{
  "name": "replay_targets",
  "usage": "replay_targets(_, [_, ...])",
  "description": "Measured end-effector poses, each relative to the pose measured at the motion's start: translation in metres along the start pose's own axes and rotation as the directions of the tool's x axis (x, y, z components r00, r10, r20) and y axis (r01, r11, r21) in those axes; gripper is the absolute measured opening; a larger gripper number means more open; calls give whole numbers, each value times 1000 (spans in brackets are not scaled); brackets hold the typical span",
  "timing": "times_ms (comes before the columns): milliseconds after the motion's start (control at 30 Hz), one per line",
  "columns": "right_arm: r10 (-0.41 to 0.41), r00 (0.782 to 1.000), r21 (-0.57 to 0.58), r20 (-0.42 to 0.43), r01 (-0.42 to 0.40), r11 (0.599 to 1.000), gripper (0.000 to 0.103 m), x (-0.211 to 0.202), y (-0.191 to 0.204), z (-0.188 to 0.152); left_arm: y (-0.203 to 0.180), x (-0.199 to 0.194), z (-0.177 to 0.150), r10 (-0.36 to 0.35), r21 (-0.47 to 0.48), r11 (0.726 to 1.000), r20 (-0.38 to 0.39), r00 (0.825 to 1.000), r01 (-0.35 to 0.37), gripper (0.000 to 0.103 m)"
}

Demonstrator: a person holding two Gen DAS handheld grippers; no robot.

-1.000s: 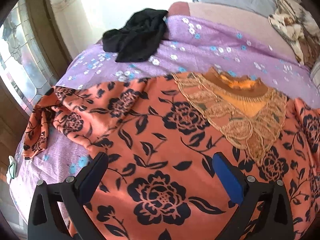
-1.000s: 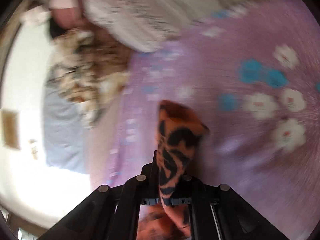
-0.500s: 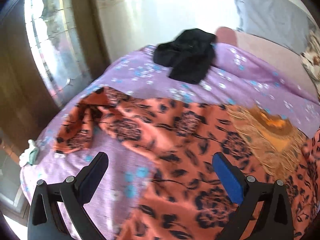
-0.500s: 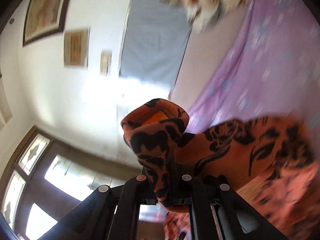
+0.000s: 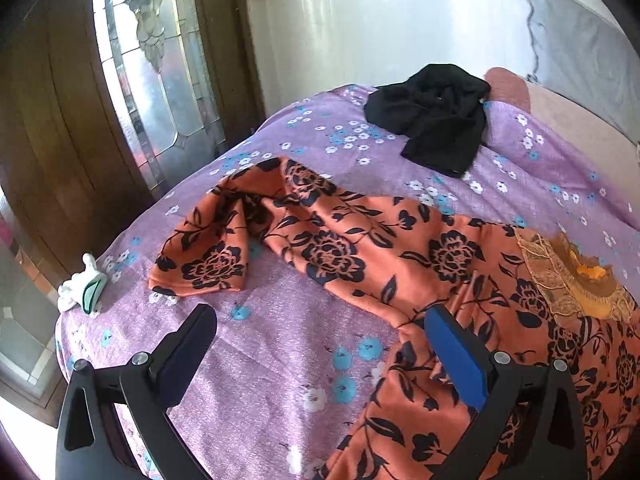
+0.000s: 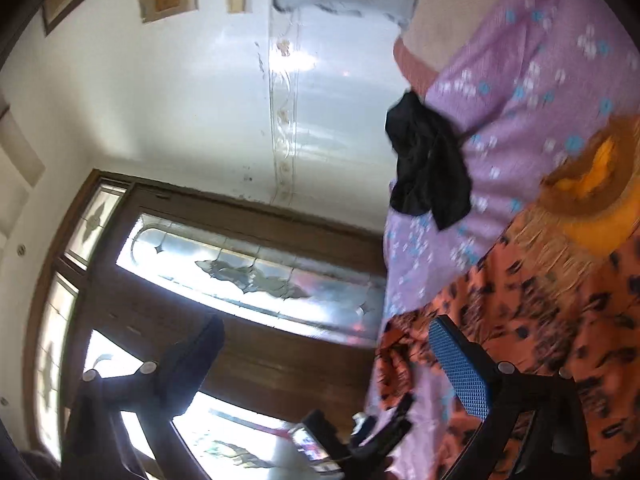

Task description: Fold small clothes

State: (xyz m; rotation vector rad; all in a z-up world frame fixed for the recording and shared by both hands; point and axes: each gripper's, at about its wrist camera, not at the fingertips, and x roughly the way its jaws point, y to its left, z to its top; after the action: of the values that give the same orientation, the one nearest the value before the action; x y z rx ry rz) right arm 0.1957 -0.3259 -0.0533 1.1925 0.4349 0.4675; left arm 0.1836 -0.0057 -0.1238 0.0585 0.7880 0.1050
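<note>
Lying flat on bed: orange floral garment (no legible labels); left hand-held gripper agape, right hand-held gripper opening, both empty.

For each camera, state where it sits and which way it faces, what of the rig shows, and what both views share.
Left wrist: sits on the left gripper, angled down over the bed at the orange floral garment; its two open fingers show, nothing between them.
Right wrist: sits on the right gripper, rolled sideways, facing the wall and glass door; its jaws are opening, empty.
Shared: the garment, black clothing, the bed and the door.
</note>
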Motion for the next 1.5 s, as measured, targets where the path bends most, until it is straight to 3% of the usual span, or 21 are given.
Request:
replay_targets(133, [-246,969,-29,37,247,969,100,-33,-19,7,-18,0,-1,-43,47,998,3,999,43,103])
replay_targets(200, [-388,920,-37,57,391,920,90,-52,-38,11,-31,5,-3,-96,69,993,-29,995,98,103])
replay_targets(300, [-540,841,9,36,540,842,65,-80,-81,20,-50,21,-7,-139,88,985,-102,985,148,100])
replay_targets(333, [-571,820,20,23,571,821,58,-88,-91,20,-57,26,-8,-144,96,983,-118,983,156,96])
replay_targets(433, [-665,747,38,-3,664,747,56,-100,-120,22,-77,39,-15,-127,142,978,-157,979,150,75])
replay_targets(533, [-684,729,30,-32,685,728,56,-98,-142,29,-94,50,-23,-142,172,969,-212,967,179,48])
replay_targets(567, [-720,692,26,-52,722,692,56,-97,-151,32,-100,53,-26,-143,189,964,-230,963,188,40])
replay_targets(600, [-765,639,29,-82,769,639,56,-95,-163,33,-103,55,-28,-137,204,961,-234,962,186,38])
replay_targets(633, [-780,617,49,-105,786,616,49,-95,-174,34,-105,54,-29,-125,218,960,-223,967,175,37])
replay_targets(733, [-748,659,72,-70,752,656,48,-100,-172,41,-102,50,-23,-165,196,958,-210,964,207,19])
replay_targets(900, [-637,770,-84,9,636,767,48,-77,-132,30,-71,55,-7,-166,78,980,-196,967,184,11])
replay_targets(1000, [-602,798,-227,-13,584,779,48,-37,-114,8,-43,59,2,-150,-13,989,-192,970,150,11])
replay_targets(1067, [-599,800,-304,-43,560,770,48,-7,-110,-8,-18,65,8,-122,-84,991,-194,973,108,11])
replay_targets(1100, [-611,788,-336,-70,558,759,48,7,-111,-18,-5,68,11,-102,-119,990,-196,975,80,11])
replay_targets(1167, [-659,742,-380,-122,579,721,48,30,-123,-34,25,72,15,-53,-195,981,-196,979,14,12])
replay_targets(1233, [-723,672,-407,-159,623,668,49,50,-142,-45,62,75,18,5,-284,957,-198,980,-62,20])
replay_targets(1300, [-726,677,-425,-125,624,655,50,49,-138,-46,90,75,18,27,-352,931,-199,980,-97,49])
replay_targets(1333, [-722,678,-420,-137,620,663,50,48,-136,-45,107,74,18,39,-393,912,-193,980,-114,54])
replay_targets(1400, [-670,730,-375,-138,588,717,51,36,-128,-41,136,72,18,49,-466,875,-181,982,-129,62])
replay_targets(1433, [-662,739,-364,-129,585,725,55,33,-128,-40,147,74,17,38,-493,861,-179,983,-123,64])
replay_targets(1500, [-682,719,-360,-133,606,709,65,29,-132,-38,164,81,17,5,-537,836,-192,981,-109,71])
